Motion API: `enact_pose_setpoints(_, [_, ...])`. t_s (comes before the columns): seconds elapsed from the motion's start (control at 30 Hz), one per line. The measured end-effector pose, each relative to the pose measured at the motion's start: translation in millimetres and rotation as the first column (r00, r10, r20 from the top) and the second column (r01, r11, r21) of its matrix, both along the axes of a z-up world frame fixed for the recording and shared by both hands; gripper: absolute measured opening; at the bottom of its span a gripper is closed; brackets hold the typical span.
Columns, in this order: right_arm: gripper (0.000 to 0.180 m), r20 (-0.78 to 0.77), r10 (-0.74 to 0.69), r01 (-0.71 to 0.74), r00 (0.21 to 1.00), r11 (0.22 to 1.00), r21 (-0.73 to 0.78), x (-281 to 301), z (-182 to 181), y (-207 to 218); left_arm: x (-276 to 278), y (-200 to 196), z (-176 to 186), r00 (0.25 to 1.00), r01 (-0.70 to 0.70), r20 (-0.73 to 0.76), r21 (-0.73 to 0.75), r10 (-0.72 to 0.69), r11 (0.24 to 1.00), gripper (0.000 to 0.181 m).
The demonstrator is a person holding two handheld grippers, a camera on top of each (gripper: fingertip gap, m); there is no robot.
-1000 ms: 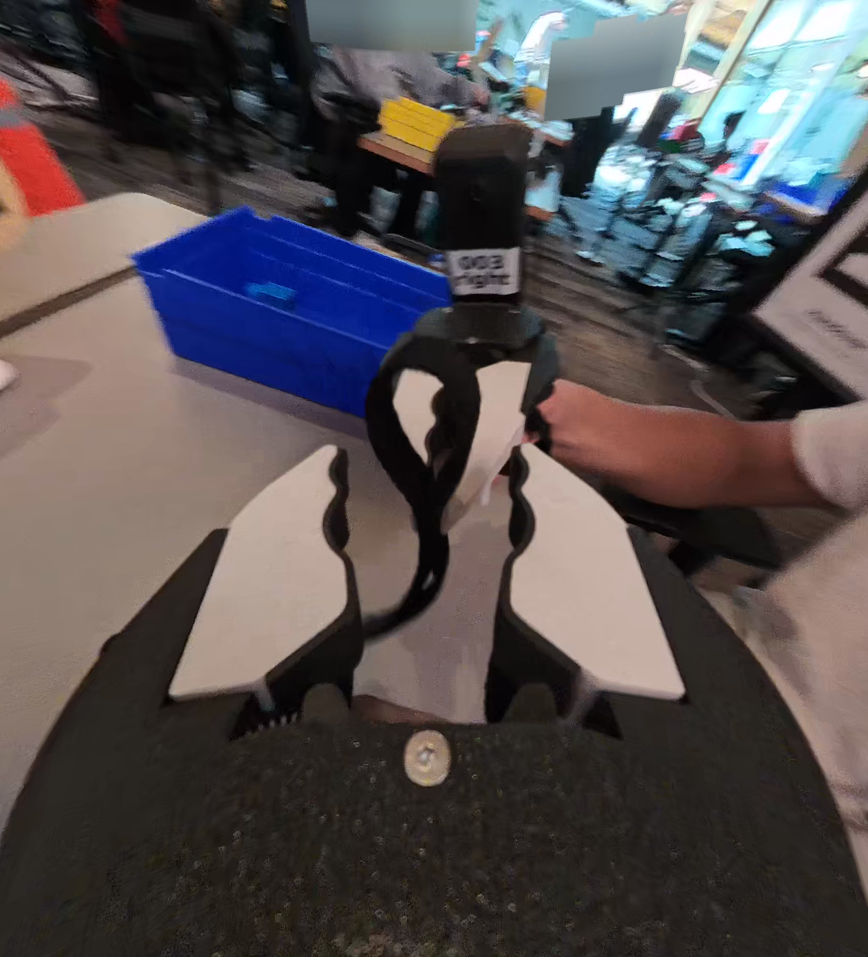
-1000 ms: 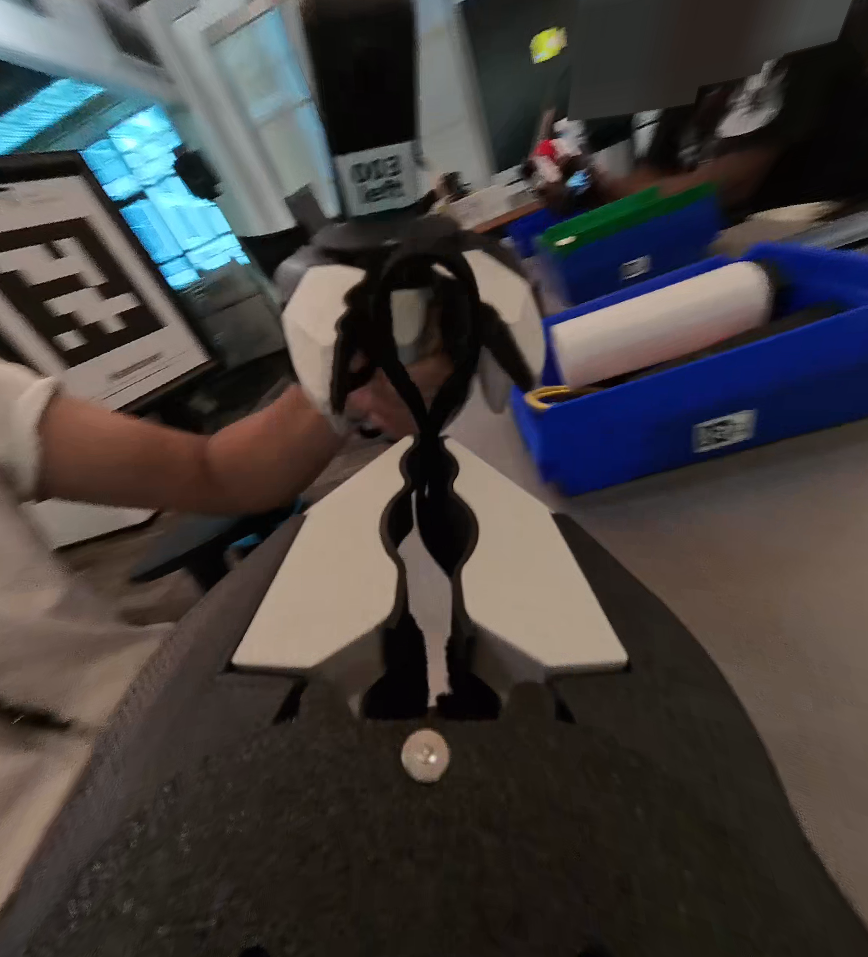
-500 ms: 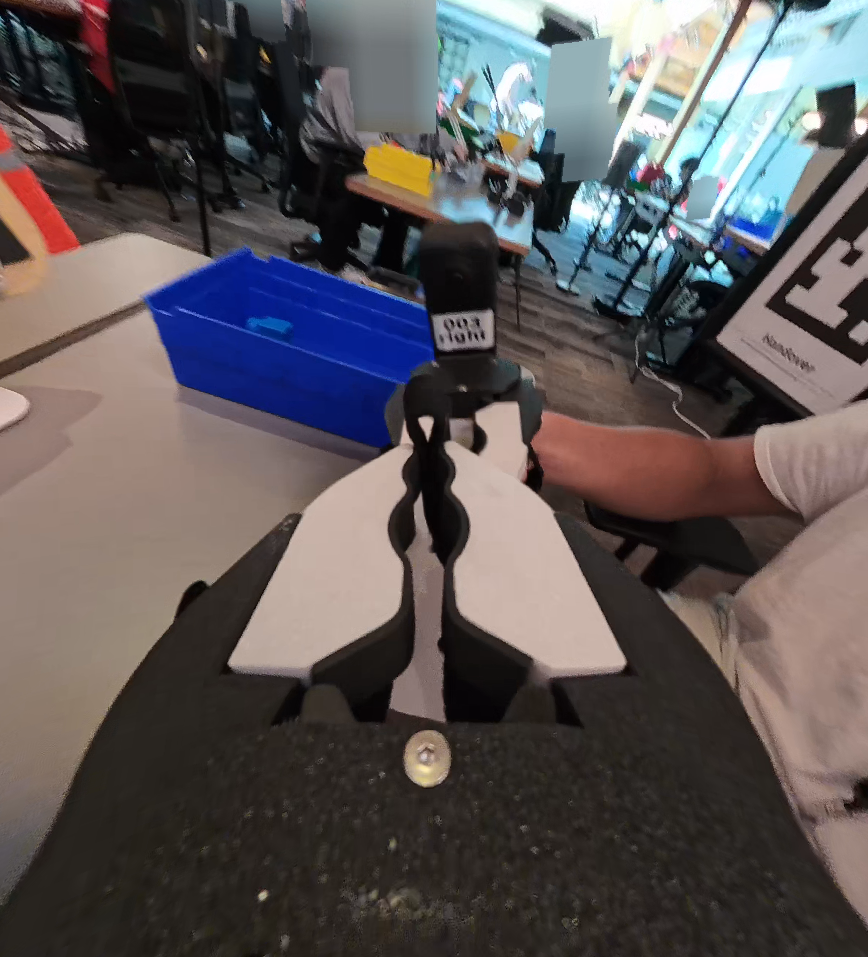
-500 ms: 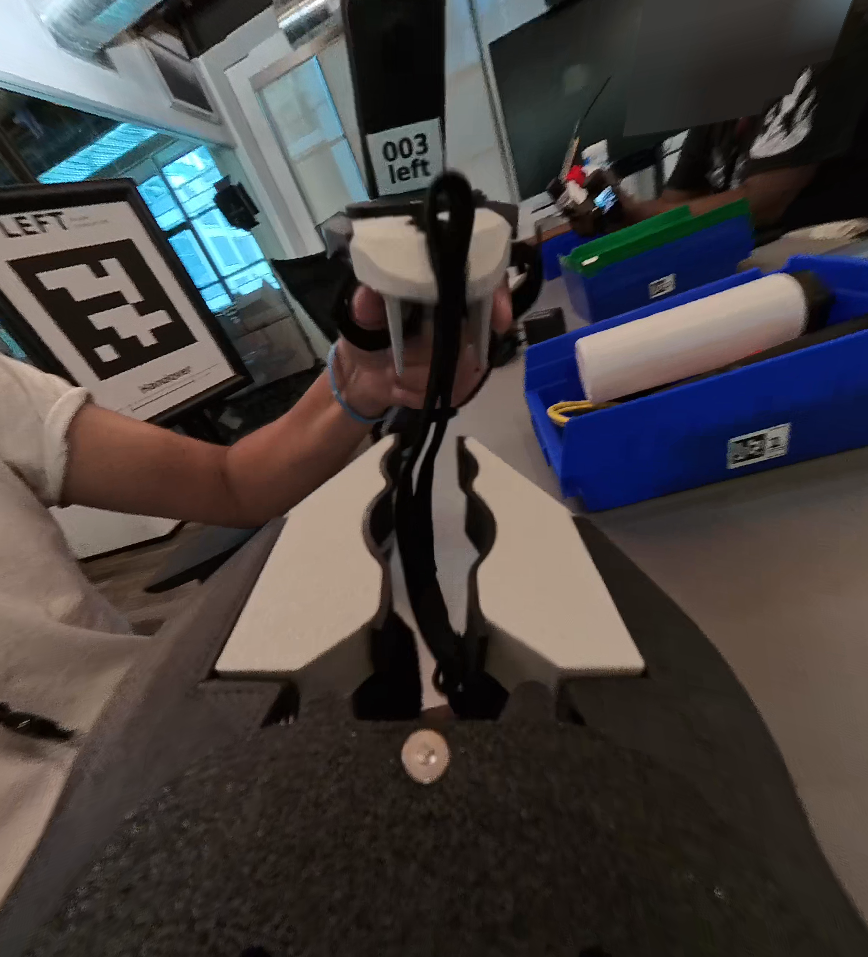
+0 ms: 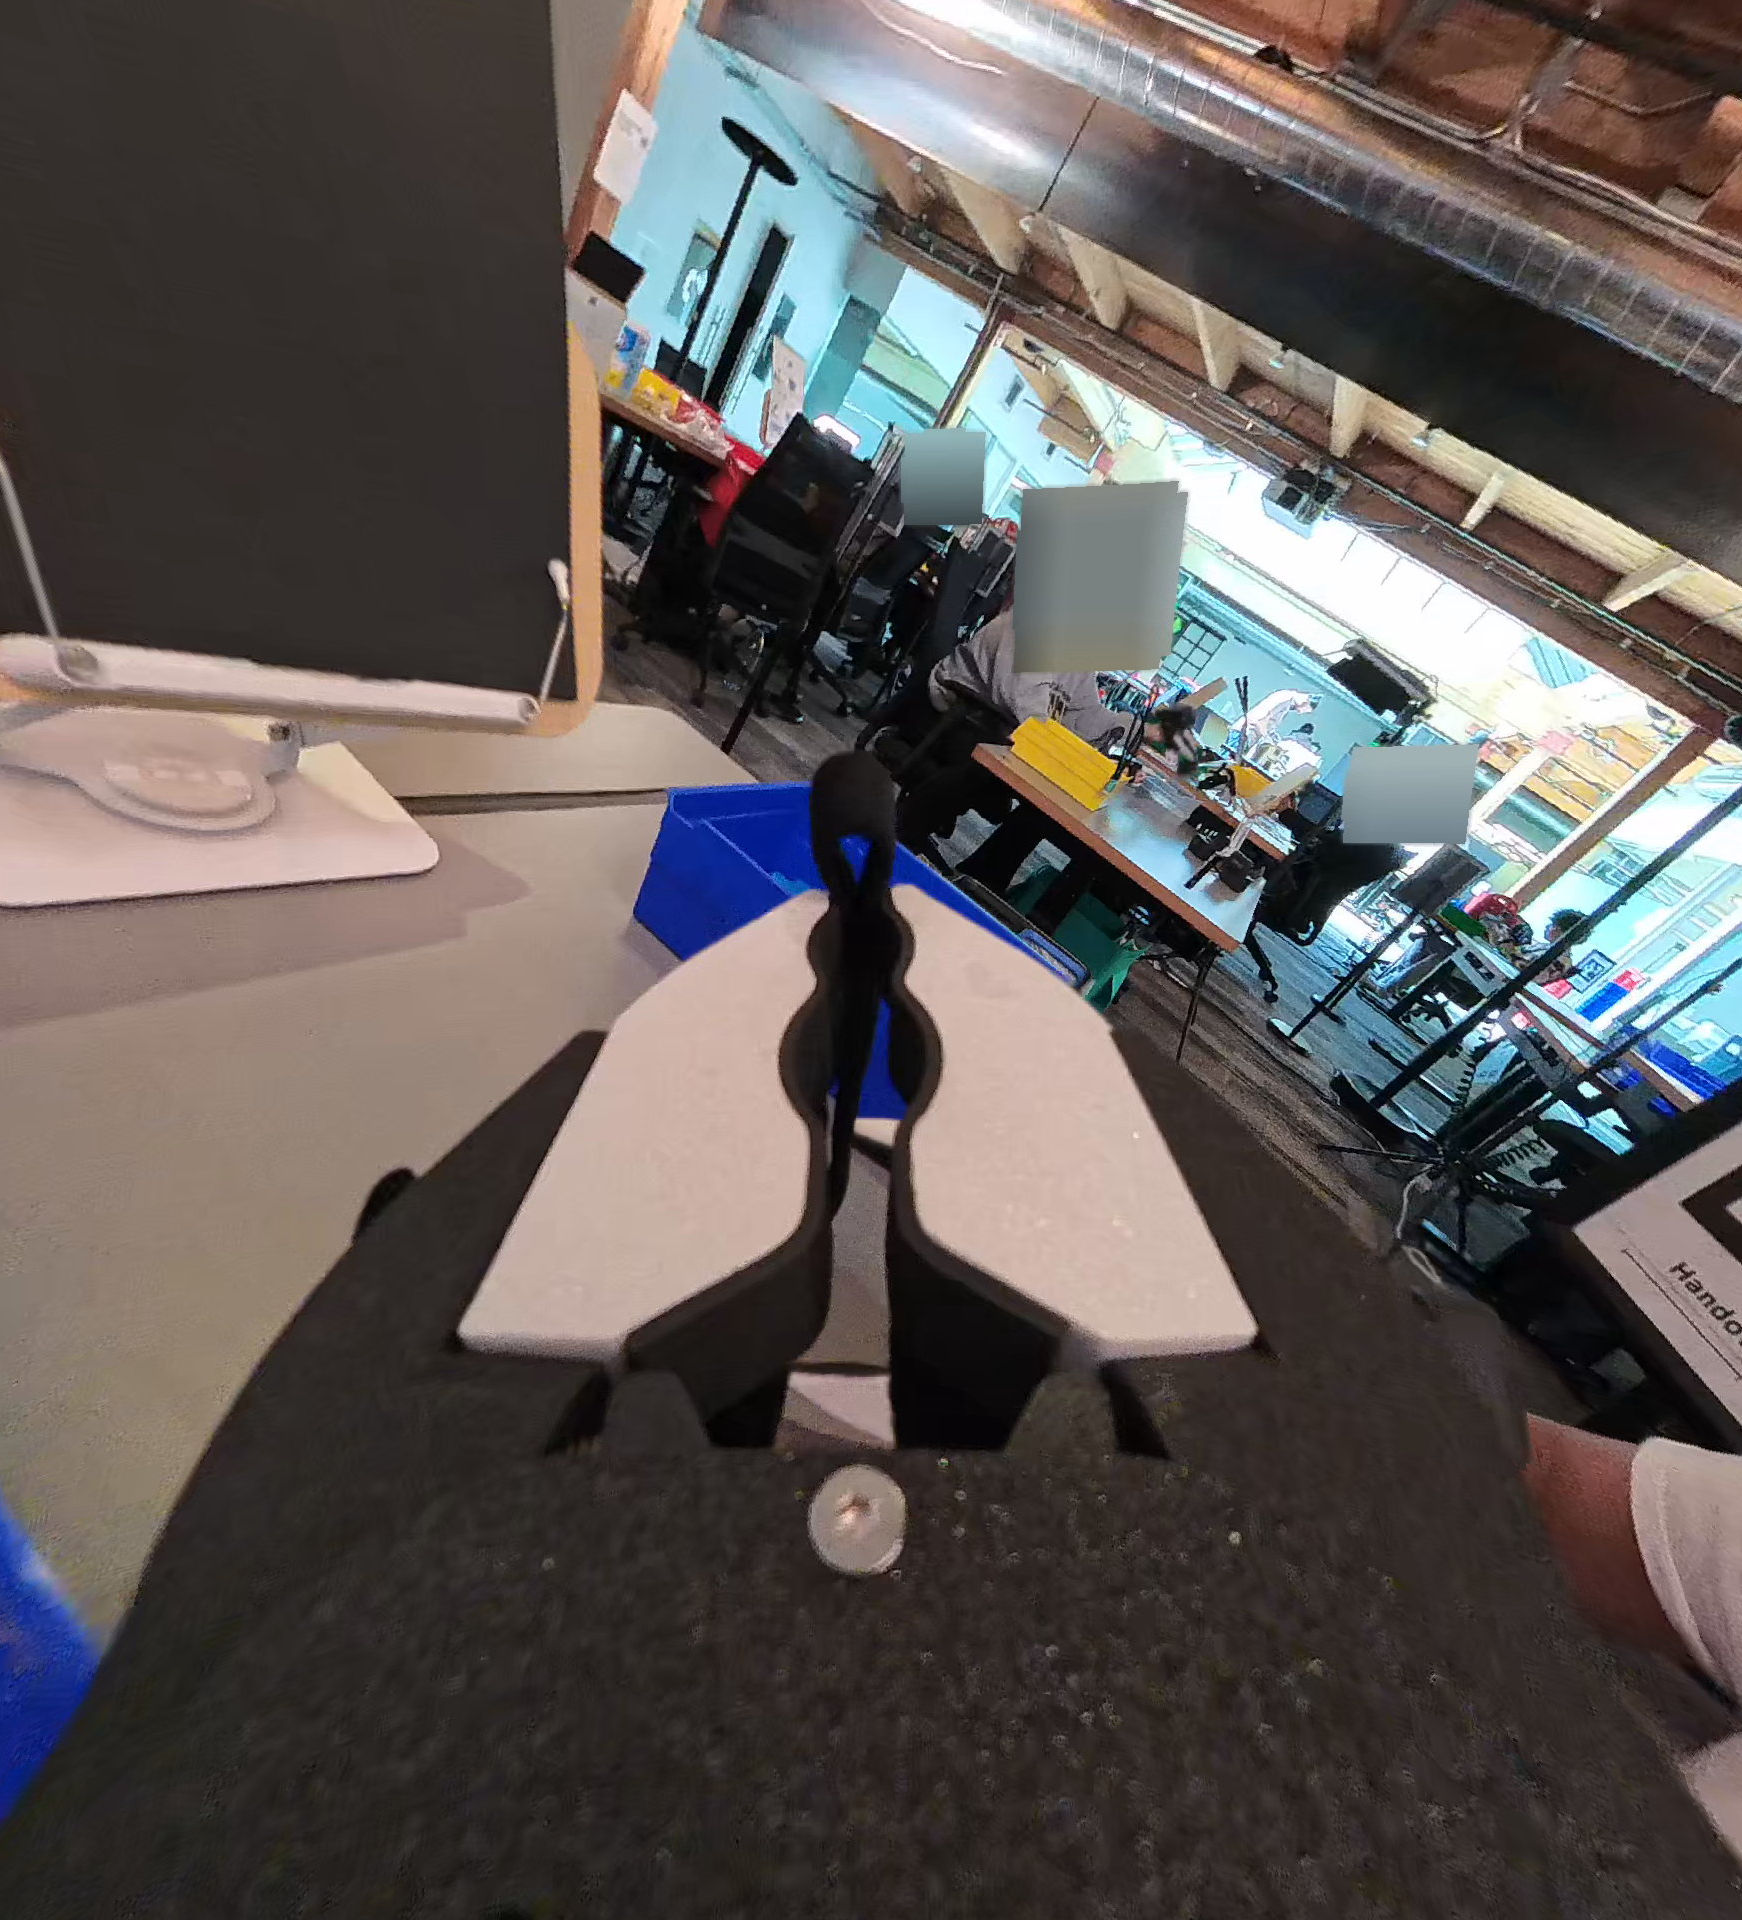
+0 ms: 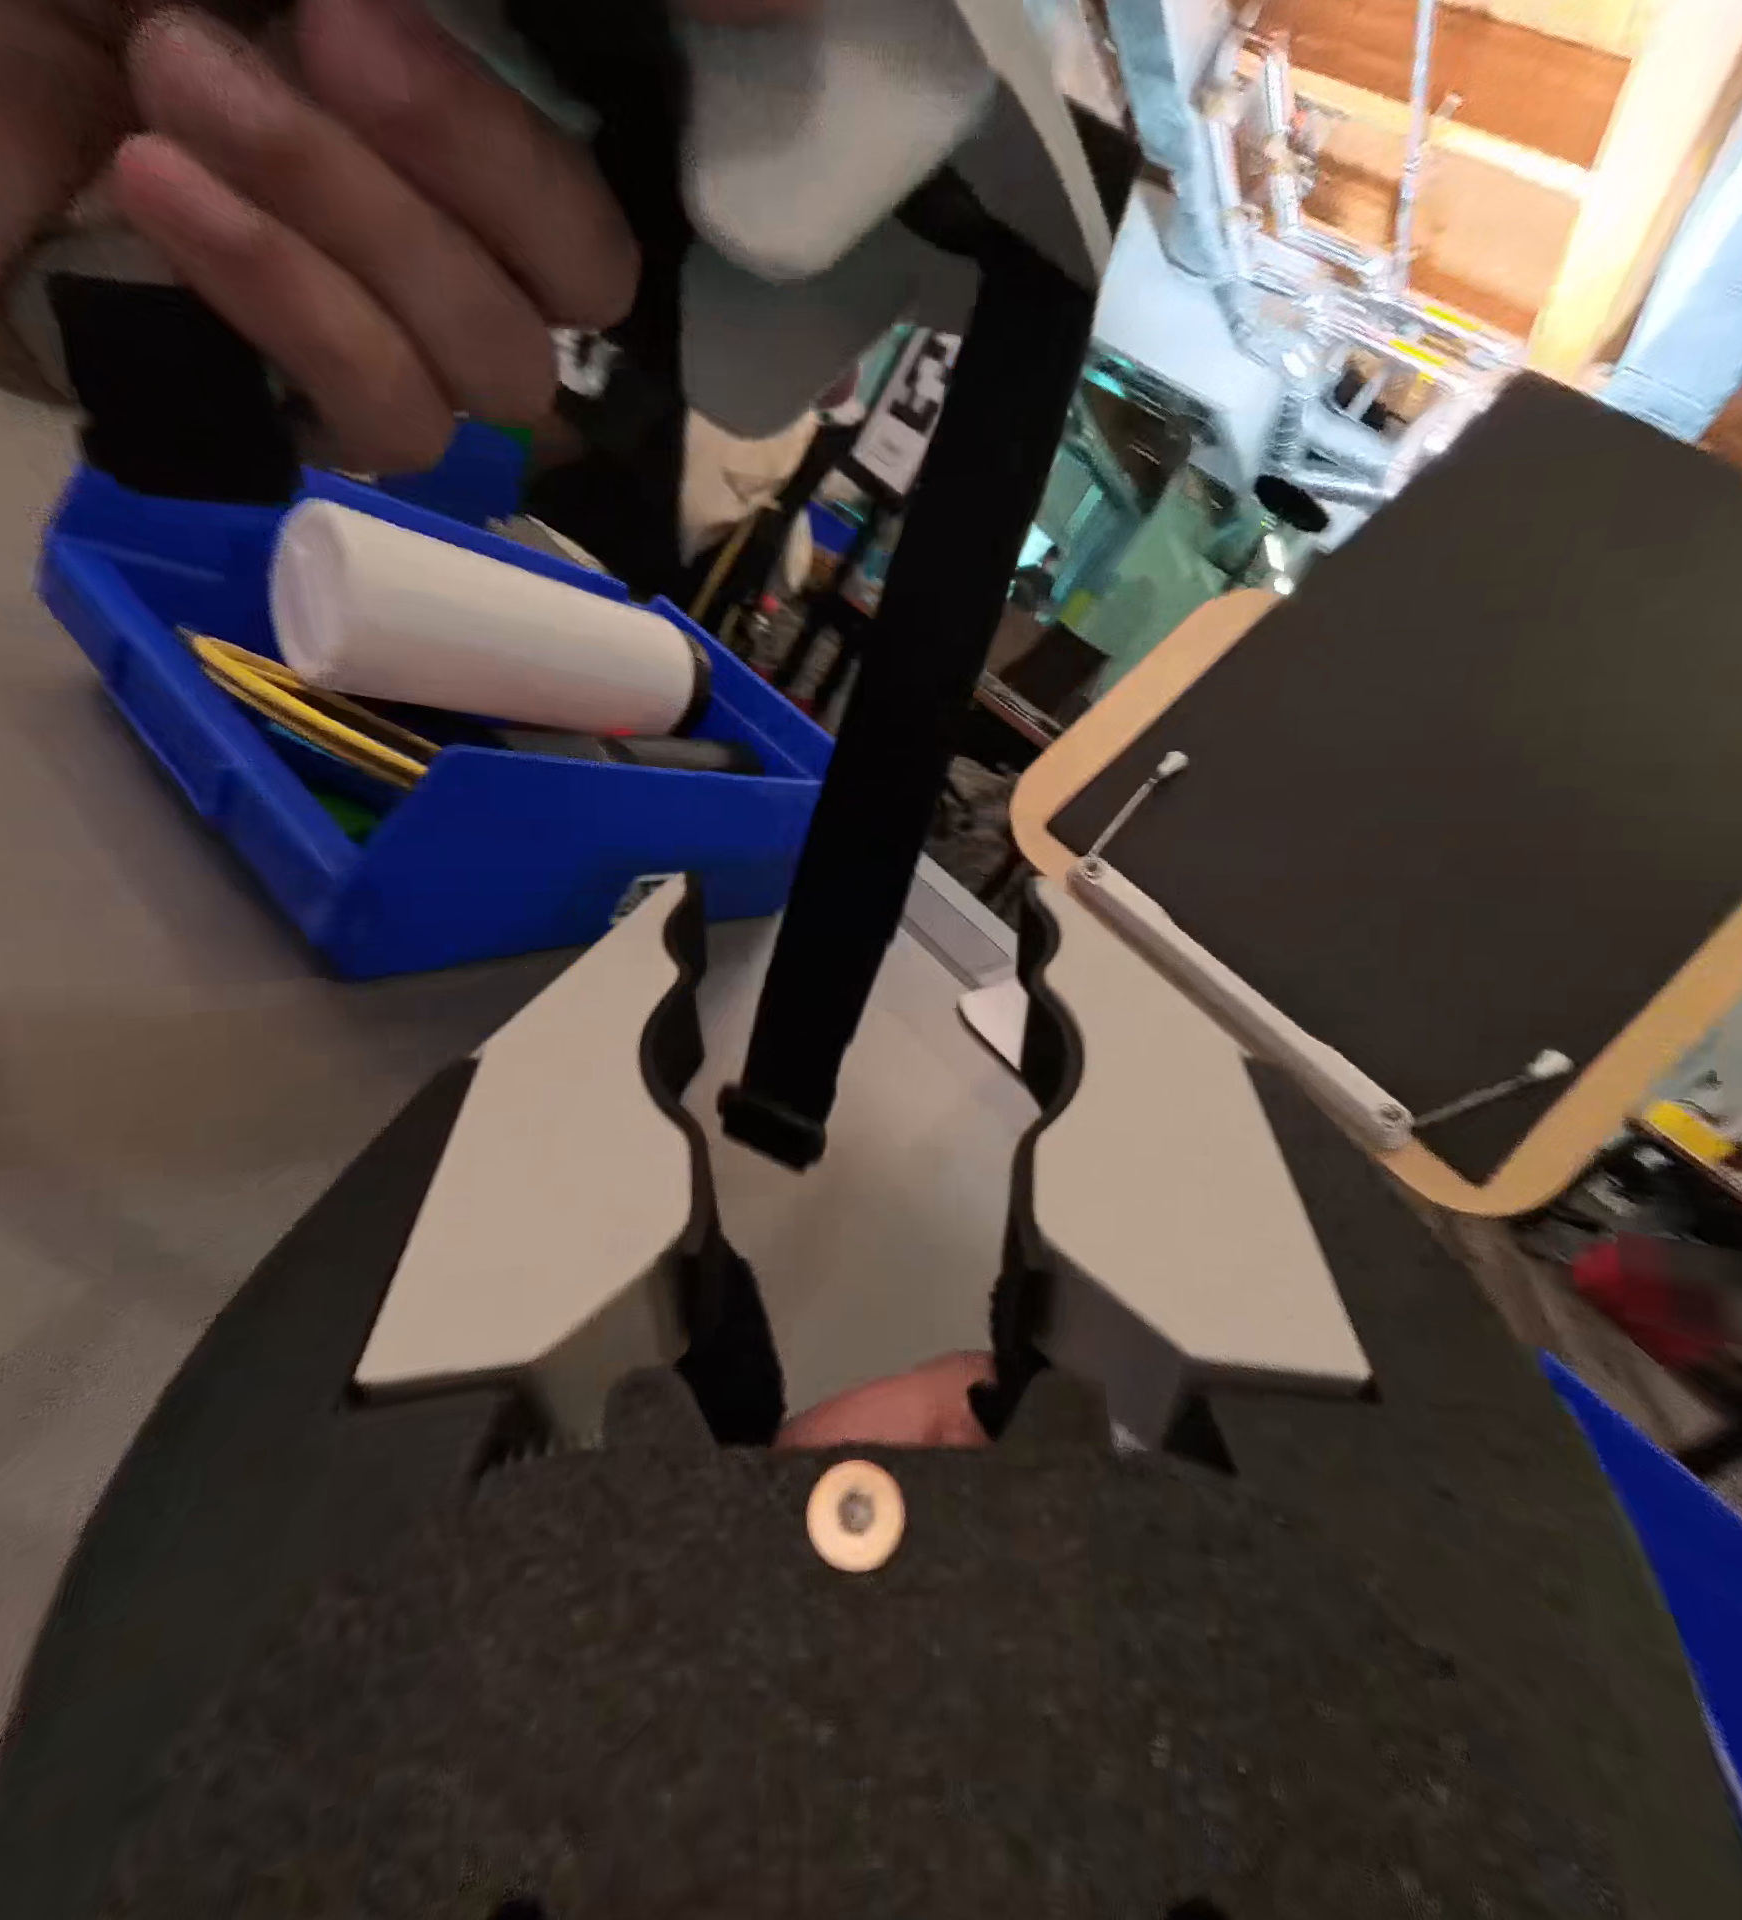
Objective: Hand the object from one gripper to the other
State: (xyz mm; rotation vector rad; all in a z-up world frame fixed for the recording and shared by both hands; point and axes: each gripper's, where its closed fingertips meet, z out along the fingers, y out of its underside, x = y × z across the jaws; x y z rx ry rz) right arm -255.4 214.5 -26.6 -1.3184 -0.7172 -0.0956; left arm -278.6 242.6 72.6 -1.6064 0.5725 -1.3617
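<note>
While left gripper (image 5: 851,940) clamps black strap (image 5: 851,997) between closed fingers, strap loop pokes out past fingertips, over blue bin (image 5: 732,873). Right view: strap (image 6: 908,665) hangs down from left gripper above, free end dangling between spread fingers (image 6: 576,1122) of right gripper (image 6: 851,925), touching neither. Right gripper released, empty. Hand (image 6: 327,208) grips left tool's handle, raised above table (image 6: 98,1039), tool blurred.
</note>
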Motion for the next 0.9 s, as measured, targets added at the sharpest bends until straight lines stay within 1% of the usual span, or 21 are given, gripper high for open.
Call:
enact_pose_setpoints(0.1, [0.057, -0.040, -0.085, 0.084, 0.996, 0.996, -0.042, 6.1, -0.9, 5.9, 18.4, -8.9, -11.1, 1.000, 0.024, -0.018, -0.031, -0.025, 0.999, 0.005])
enact_pose_setpoints(0.17, [0.045, -0.063, -0.128, 0.123, 0.990, 0.989, -0.081, 16.3, -5.4, 11.8, 27.7, -14.7, -16.1, 0.998, 0.049, -0.036, -0.031, -0.050, 0.998, 0.004])
enact_pose_setpoints(0.27, [0.016, -0.085, -0.109, 0.100, 0.990, 0.989, -0.106, 22.7, -9.2, 12.2, 32.6, -18.2, -17.0, 0.998, 0.060, -0.036, -0.019, -0.060, 0.998, 0.004])
enact_pose_setpoints(0.4, [0.011, -0.066, -0.078, 0.071, 0.995, 0.992, -0.105, 20.7, -7.6, 10.1, 35.6, -22.9, -13.1, 0.993, 0.115, 0.005, -0.033, -0.115, 0.993, 0.007])
enact_pose_setpoints(0.43, [0.010, -0.066, -0.061, 0.053, 0.996, 0.992, -0.115, 18.7, -8.2, 9.6, 35.9, -23.4, -13.2, 0.992, 0.127, 0.004, -0.035, -0.127, 0.991, 0.011])
enact_pose_setpoints(0.53, [0.009, -0.085, -0.019, 0.007, 0.996, 0.989, -0.148, 17.7, -8.8, 10.0, 34.0, -21.0, -16.1, 0.990, 0.129, -0.050, -0.010, -0.130, 0.992, 0.035])
enact_pose_setpoints(0.63, [0.007, -0.138, 0.038, -0.065, 0.990, 0.978, -0.196, 20.9, -5.2, 11.0, 28.5, -15.9, -25.0, 0.976, 0.111, -0.195, 0.070, -0.096, 0.991, 0.056])
enact_pose_setpoints(0.7, [0.002, -0.191, 0.095, -0.142, 0.977, 0.959, -0.247, 23.2, -2.9, 11.0, 22.8, -13.9, -34.0, 0.947, 0.118, -0.315, 0.134, -0.071, 0.984, 0.065])
enact_pose_setpoints(0.77, [0.001, -0.279, 0.187, -0.270, 0.942, 0.915, -0.299, 22.0, 1.4, 6.8, 18.1, -19.3, -43.1, 0.899, 0.176, -0.431, 0.196, -0.077, 0.965, 0.061])
enact_pose_setpoints(0.83, [0.002, -0.385, 0.289, -0.439, 0.877, 0.809, -0.392, 16.5, 1.1, -1.5, 15.1, -31.6, -56.3, 0.822, 0.280, -0.562, 0.253, -0.095, 0.926, 0.052])
enact_pose_setpoints(0.87, [0.002, -0.456, 0.291, -0.491, 0.841, 0.763, -0.420, 19.1, 3.8, -2.2, 14.1, -38.6, -64.2, 0.775, 0.336, -0.624, 0.278, -0.097, 0.900, 0.051])
enact_pose_setpoints(0.9, [0.001, -0.534, 0.279, -0.536, 0.798, 0.733, -0.418, 24.0, 10.1, -1.1, 14.4, -44.7, -71.5, 0.736, 0.380, -0.671, 0.301, -0.089, 0.875, 0.049])
